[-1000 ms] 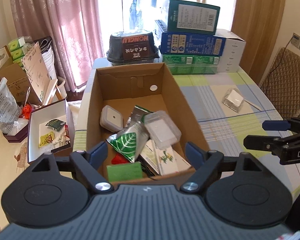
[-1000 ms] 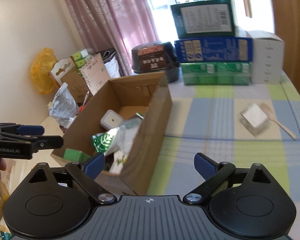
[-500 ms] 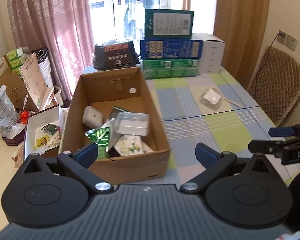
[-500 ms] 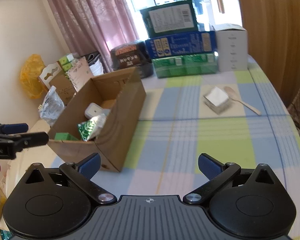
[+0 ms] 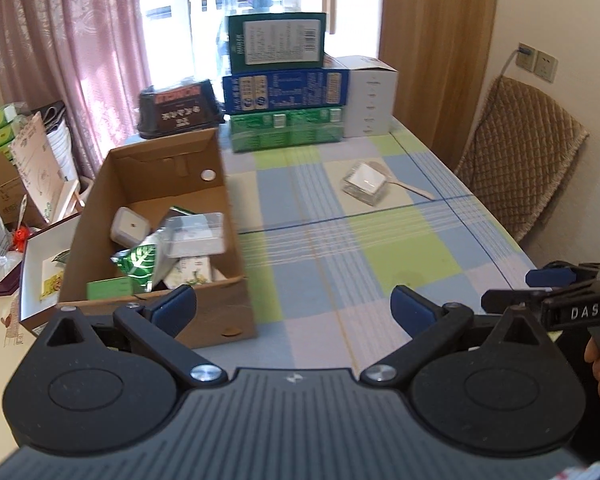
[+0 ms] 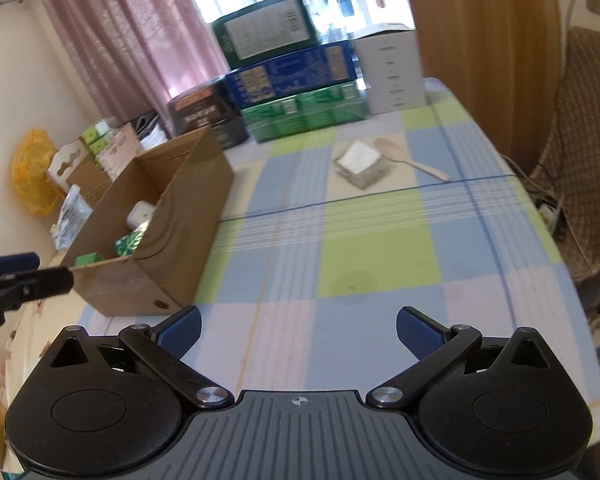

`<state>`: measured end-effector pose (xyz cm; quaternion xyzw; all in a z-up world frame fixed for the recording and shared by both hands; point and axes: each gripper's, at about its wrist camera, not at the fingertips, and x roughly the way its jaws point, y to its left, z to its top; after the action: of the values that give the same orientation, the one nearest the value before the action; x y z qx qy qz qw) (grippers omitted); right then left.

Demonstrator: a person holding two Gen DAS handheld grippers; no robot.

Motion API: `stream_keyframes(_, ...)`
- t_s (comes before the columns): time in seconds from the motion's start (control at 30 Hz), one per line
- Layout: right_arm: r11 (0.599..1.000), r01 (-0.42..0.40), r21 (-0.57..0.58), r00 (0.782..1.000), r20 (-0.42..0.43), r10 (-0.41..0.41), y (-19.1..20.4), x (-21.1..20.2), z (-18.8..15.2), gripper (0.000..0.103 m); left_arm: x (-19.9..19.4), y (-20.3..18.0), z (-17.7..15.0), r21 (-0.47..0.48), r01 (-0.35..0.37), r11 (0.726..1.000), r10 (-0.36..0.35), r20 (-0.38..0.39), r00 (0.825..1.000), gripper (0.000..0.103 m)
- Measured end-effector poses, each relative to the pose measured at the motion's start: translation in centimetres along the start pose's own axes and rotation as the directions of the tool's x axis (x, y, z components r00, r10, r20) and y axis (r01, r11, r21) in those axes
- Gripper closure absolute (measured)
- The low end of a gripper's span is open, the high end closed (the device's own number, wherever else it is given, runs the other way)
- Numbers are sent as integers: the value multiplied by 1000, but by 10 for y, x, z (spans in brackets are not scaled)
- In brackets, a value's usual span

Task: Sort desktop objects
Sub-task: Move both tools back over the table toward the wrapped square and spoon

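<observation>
Sorting status: both grippers have pulled back from the box since a second ago; nothing is carried.
Brown cardboard box (image 5: 156, 240): left, holding sorted packets.
Left gripper (image 5: 292, 304): jaws spread, empty.
Clear square plastic container (image 5: 364, 184): mid-table, touching pale wooden spoon (image 5: 412, 189), likely next.
Right gripper (image 6: 298, 330): spread, empty.

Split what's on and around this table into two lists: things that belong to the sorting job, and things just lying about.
Job:
cardboard box, partly filled
clear container on the tablecloth
wooden spoon beside it
left gripper, right gripper, both open and empty

Lying about:
stacked cartons
white box
chair
</observation>
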<state>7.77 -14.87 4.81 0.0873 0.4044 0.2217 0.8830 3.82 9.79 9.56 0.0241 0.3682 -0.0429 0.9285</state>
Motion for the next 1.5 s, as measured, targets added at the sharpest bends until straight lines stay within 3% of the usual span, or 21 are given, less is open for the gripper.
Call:
stream_keyframes(0.47,995,67,69,996,51,-70,-52,-27,9,2,23,-51,4,85,39,996,-35,-41,999,1)
stream_keyframes(1.07,992,95,81,994,47,-99,-80,-18,18,2,57,-80,10,151,67,986,-54,-87,995,1)
stream_keyframes(1.27,994,103,38,994,38,-105,-88,-8,33,2,74,-86,15,169,83,982,-66,-101,993,1)
stream_keyframes(1.5,989,106,-104,994,31,-104,-98,15,66,2,103,-92,36,209,98,973,-78,-102,992,1)
